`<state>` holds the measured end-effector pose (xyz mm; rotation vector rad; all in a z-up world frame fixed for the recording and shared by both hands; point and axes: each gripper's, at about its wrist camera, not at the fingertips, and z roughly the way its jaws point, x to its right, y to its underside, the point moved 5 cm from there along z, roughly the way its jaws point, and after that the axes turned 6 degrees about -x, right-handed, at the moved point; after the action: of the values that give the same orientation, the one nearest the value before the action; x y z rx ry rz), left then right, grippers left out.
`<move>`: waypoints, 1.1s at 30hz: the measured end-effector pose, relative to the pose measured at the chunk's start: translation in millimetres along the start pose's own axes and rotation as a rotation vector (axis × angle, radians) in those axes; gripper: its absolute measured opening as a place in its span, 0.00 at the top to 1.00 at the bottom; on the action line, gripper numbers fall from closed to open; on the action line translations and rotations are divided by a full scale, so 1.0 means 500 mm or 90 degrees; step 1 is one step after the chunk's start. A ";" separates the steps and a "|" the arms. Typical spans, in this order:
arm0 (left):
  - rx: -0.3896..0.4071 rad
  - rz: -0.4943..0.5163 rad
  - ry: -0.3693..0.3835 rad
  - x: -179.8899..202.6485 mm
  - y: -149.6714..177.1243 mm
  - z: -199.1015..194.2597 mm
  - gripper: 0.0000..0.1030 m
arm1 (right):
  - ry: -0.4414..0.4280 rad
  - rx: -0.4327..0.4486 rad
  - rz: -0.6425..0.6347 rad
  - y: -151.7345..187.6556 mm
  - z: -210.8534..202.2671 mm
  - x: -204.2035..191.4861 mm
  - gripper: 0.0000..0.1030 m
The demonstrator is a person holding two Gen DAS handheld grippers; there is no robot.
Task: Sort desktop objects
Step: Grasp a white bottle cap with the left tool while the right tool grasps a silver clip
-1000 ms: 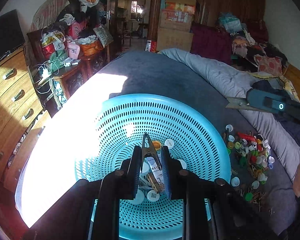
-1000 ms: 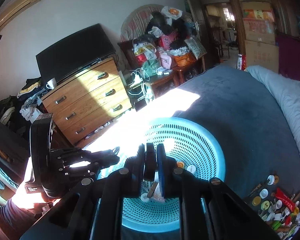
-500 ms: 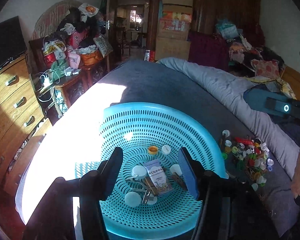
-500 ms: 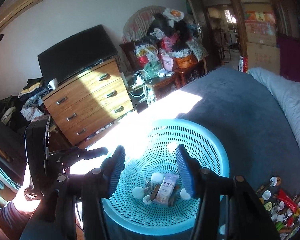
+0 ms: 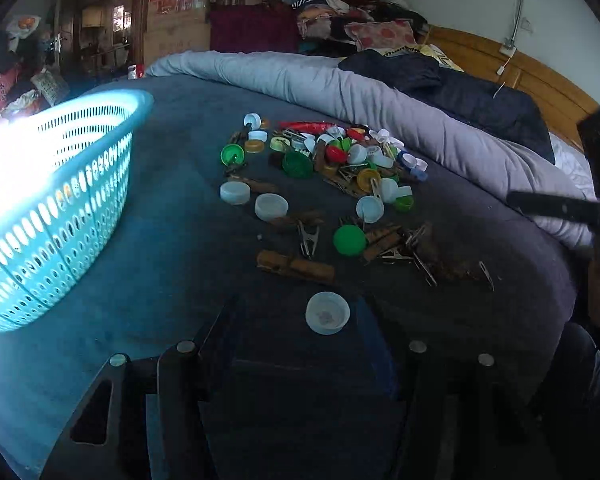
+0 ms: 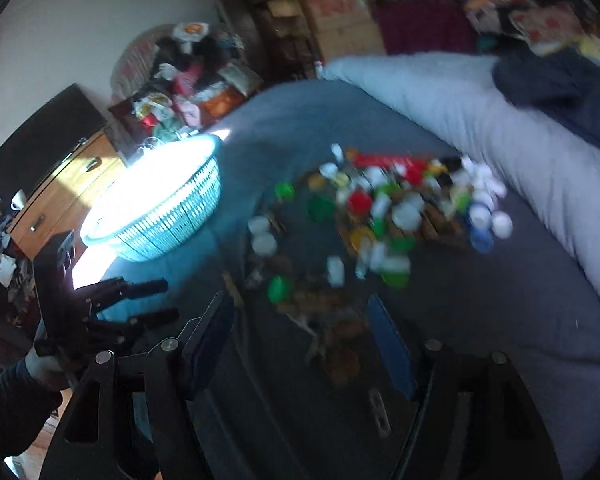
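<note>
Dark bedding carries our one basket at left and one heap of caps and clips just right of it. Our left gripper stands spread around one pale cap. Our right gripper, jaws also spread, hovers over the heap's near edge, too blurred there to count pieces.

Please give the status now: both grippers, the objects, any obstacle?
Left hand-held gripper open around white cap. Right hand-held gripper open, empty. Pile on bed; basket left. No obstacle.
</note>
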<state>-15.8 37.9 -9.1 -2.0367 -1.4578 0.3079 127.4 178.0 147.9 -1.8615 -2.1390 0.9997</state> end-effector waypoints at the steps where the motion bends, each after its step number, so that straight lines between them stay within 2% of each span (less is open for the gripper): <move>1: -0.001 -0.001 0.006 0.008 0.000 0.008 0.42 | 0.016 -0.009 0.000 0.026 0.002 0.018 0.33; 4: -0.001 0.016 0.001 0.027 -0.013 0.027 0.42 | 0.027 -0.027 0.014 0.078 0.006 0.060 0.33; 11: -0.038 0.054 -0.022 0.052 -0.011 0.078 0.42 | 0.010 -0.027 0.041 0.107 0.032 0.092 0.35; 13: -0.054 0.057 -0.035 0.051 -0.006 0.096 0.44 | 0.002 -0.028 0.040 0.110 0.040 0.093 0.42; 14: -0.051 0.059 -0.042 0.051 -0.006 0.099 0.57 | -0.001 -0.029 0.036 0.110 0.044 0.091 0.45; 15: -0.050 0.057 -0.045 0.049 -0.008 0.098 0.70 | -0.003 -0.032 0.033 0.111 0.049 0.089 0.55; 16: -0.049 0.052 -0.043 0.047 -0.008 0.096 0.71 | -0.006 -0.036 0.029 0.110 0.053 0.088 0.65; 18: -0.039 0.044 -0.049 0.042 -0.010 0.090 0.71 | -0.008 -0.044 0.020 0.112 0.063 0.084 0.73; 26: -0.026 0.023 -0.041 0.049 -0.016 0.082 0.71 | 0.018 -0.070 -0.008 0.120 0.104 0.083 0.73; 33: -0.024 0.013 -0.042 0.055 -0.020 0.080 0.71 | 0.051 -0.087 -0.052 0.139 0.107 0.067 0.73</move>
<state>-33.9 78.9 -30.3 -2.0913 -1.4933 0.3619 150.6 189.3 57.6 -1.8206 -2.2672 0.7678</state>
